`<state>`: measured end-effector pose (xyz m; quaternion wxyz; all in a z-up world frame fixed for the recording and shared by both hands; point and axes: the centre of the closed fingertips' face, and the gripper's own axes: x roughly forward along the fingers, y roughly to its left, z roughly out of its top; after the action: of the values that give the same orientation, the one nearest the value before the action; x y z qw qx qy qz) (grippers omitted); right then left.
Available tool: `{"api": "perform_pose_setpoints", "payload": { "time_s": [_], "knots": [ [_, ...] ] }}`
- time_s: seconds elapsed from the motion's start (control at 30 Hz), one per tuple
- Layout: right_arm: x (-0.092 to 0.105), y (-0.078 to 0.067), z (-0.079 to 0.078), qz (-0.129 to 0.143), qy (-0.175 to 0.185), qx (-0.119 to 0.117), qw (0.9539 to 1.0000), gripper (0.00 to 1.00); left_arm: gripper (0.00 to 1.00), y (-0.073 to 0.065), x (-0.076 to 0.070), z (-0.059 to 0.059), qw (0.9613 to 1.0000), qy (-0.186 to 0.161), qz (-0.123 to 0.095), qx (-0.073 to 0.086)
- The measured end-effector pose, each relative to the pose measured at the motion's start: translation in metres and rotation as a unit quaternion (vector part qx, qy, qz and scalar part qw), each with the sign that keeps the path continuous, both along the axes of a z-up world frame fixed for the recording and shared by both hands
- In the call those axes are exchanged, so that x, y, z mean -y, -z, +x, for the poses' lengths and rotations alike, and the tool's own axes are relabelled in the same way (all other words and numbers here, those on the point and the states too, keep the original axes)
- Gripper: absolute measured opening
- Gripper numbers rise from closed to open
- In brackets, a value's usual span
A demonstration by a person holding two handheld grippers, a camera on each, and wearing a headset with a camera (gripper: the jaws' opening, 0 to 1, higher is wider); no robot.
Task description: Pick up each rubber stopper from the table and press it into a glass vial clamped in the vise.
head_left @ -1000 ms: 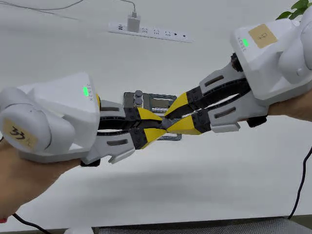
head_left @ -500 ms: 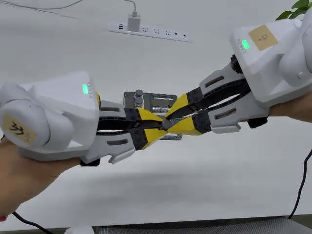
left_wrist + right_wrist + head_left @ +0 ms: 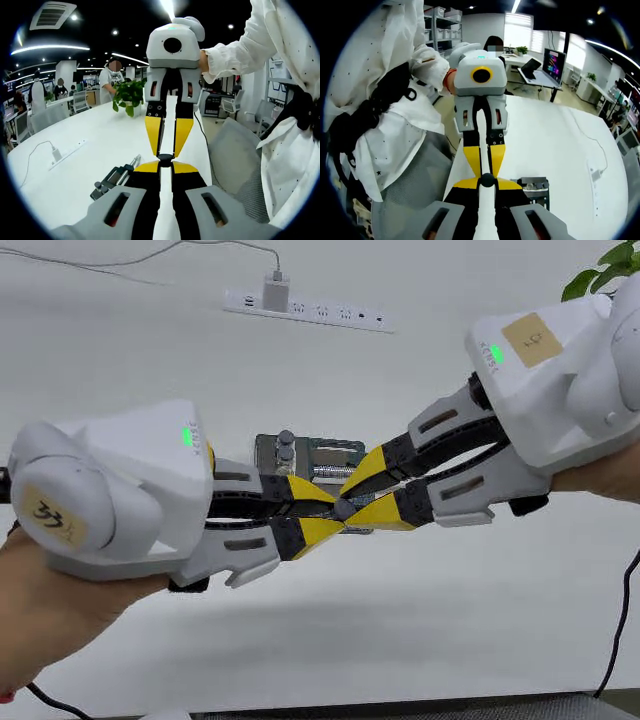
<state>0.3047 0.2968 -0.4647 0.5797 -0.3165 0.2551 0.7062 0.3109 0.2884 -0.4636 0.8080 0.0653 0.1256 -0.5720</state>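
Looking down in the head view, we see the left claw [image 3: 334, 511] and the right claw [image 3: 352, 505] meeting tip to tip, each pinched together on the dark rubber stopper [image 3: 343, 508], which hangs above the table [image 3: 400, 620] just nearer us than the vise [image 3: 310, 453]. From the left gripper view the vise [image 3: 116, 179] lies low and left of the rubber stopper [image 3: 164, 158]; from the right gripper view the vise [image 3: 535, 186] sits just right of the rubber stopper [image 3: 487, 180].

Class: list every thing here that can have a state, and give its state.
left tongs: shut on the rubber stopper, tip to tip with the right tongs.
right tongs: shut on the same rubber stopper.
vise: closed on upright vials with dark tops.
power strip: white charger plugged in.
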Motion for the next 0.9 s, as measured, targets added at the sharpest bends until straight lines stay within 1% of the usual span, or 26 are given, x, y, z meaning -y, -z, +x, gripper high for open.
{"api": "perform_pose_setpoints", "payload": {
  "time_s": [0.13, 0.23, 0.3, 0.37, 0.4, 0.5, 0.53, 0.6, 0.67, 0.7, 0.73, 0.8, 0.9],
  "knots": [
    [-0.002, -0.001, 0.002, 0.003, 0.008, -0.005, 1.0, 0.06, 0.03, -0.001, -0.002, 0.001, 1.0, -0.003, -0.003, 0.0],
    [-0.003, 0.001, 0.003, -0.002, 0.014, -0.015, 0.9998, 0.06, 0.03, 0.001, -0.002, 0.0, 1.0, -0.002, -0.003, 0.002],
    [-0.004, 0.003, 0.002, -0.005, 0.016, -0.017, 0.9997, 0.06, 0.03, 0.002, -0.004, 0.001, 1.0, -0.004, -0.006, -0.001],
    [-0.006, 0.004, 0.004, -0.007, 0.019, -0.018, 0.9996, 0.06, 0.04, 0.003, -0.006, 0.002, 0.9999, -0.009, -0.007, 0.008],
    [-0.007, 0.004, 0.005, -0.007, 0.02, -0.019, 0.9996, 0.06, 0.04, 0.003, -0.007, 0.002, 0.9999, -0.011, -0.01, 0.005],
    [-0.01, 0.004, 0.007, -0.006, 0.024, -0.026, 0.9993, 0.05, 0.04, 0.003, -0.011, 0.004, 0.9996, -0.018, -0.018, 0.011],
    [-0.011, 0.004, 0.008, -0.007, 0.026, -0.032, 0.9991, 0.05, 0.04, 0.003, -0.013, 0.005, 0.9995, -0.022, -0.022, 0.009],
    [-0.011, 0.005, 0.011, -0.011, 0.028, -0.027, 0.9992, 0.05, 0.04, 0.004, -0.019, 0.006, 0.9992, -0.03, -0.023, 0.012],
    [-0.012, 0.004, 0.013, -0.011, 0.03, -0.031, 0.999, 0.05, 0.05, 0.005, -0.024, 0.008, 0.9989, -0.039, -0.025, 0.006],
    [-0.012, 0.003, 0.016, -0.011, 0.035, -0.031, 0.9989, 0.05, 0.06, 0.006, -0.029, 0.01, 0.9987, -0.045, -0.023, 0.009],
    [-0.012, 0.002, 0.019, -0.01, 0.04, -0.031, 0.9987, 0.05, 0.08, 0.008, -0.032, 0.01, 0.9985, -0.049, -0.022, 0.008],
    [-0.013, 0.002, 0.027, -0.01, 0.052, -0.03, 0.9981, 0.06, 0.11, 0.011, -0.04, 0.012, 0.9979, -0.061, -0.021, 0.003],
    [-0.016, 0.004, 0.035, -0.014, 0.064, -0.029, 0.9975, 0.06, 0.18, 0.014, -0.051, 0.015, 0.997, -0.076, -0.017, 0.003]
  ]
}}
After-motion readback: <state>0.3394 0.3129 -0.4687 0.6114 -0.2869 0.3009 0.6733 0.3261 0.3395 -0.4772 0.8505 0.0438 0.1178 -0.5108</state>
